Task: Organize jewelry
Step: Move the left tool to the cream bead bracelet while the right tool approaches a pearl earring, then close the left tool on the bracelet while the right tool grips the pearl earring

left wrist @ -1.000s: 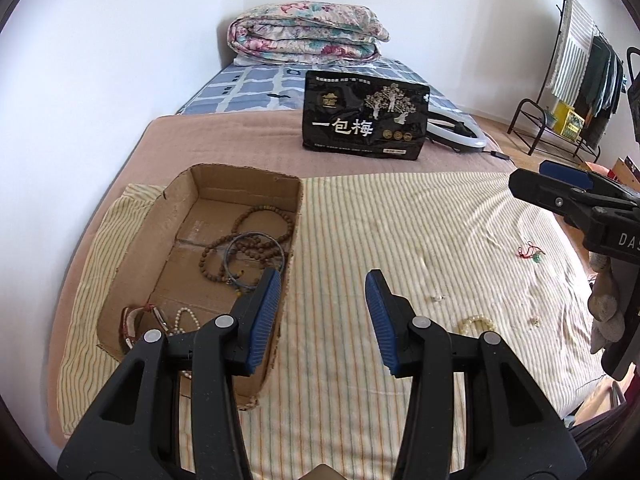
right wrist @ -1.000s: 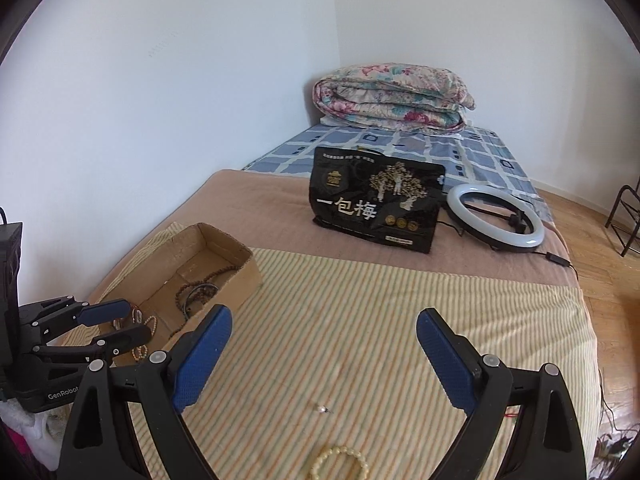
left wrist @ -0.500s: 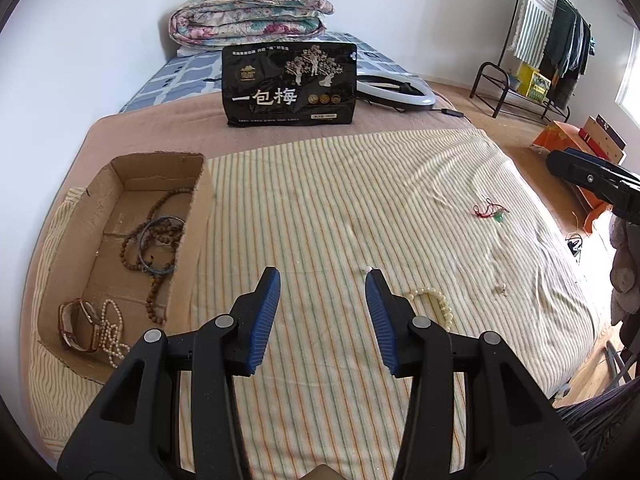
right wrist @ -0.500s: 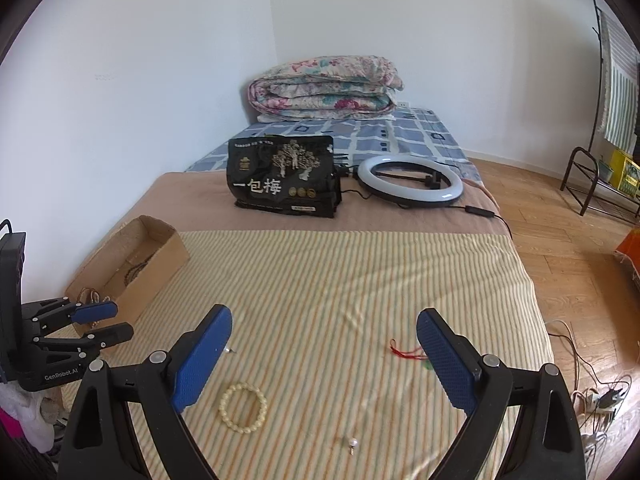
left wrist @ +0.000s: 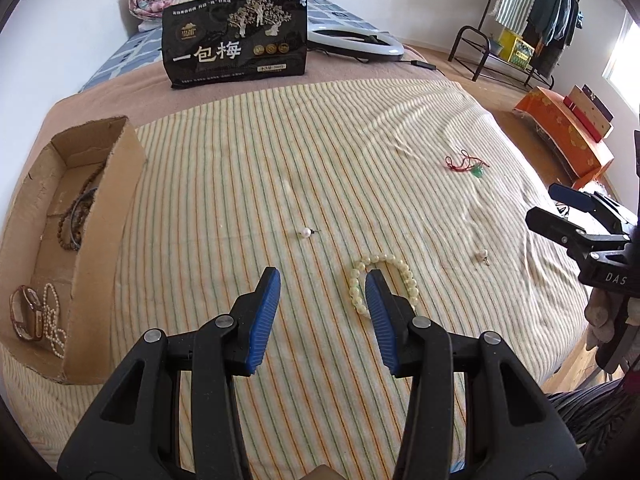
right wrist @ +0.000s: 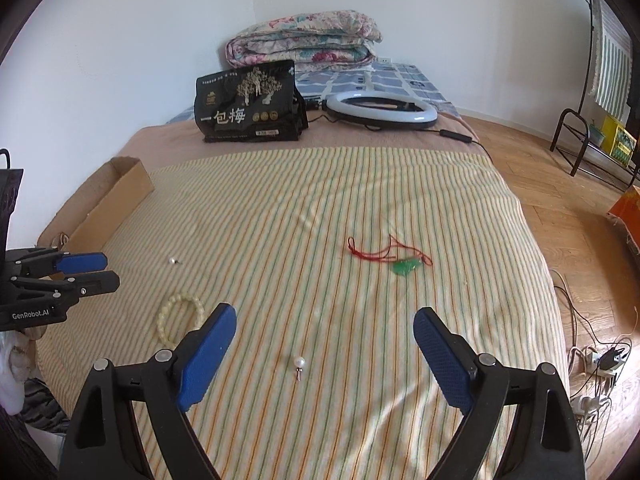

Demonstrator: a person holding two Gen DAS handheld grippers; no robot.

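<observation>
Left wrist view showed the left tongs (left wrist: 322,285) spread and empty over the striped bed cover (left wrist: 240,160), the bead bracelet (left wrist: 382,284) just beside the right-hand pad. Right tongs (right wrist: 324,330), spread wide and just closing slightly, stood above a pearl earring (right wrist: 299,362). Good practice: straddle each piece squarely before pinching, then carry it to the cardboard box (left wrist: 104,216).

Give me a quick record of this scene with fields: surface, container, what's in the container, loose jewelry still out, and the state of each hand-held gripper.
surface: striped blanket on a bed
container: open cardboard box at the blanket's left edge
in container: brown bead strings, pearl strand, brown bangle
loose jewelry: pale bead bracelet, two pearl earrings, green pendant on red cord
left hand-held gripper: open, empty, beside the bracelet
right hand-held gripper: wide open, jaws have just been closing slightly, pearl earring lies between them untouched
</observation>
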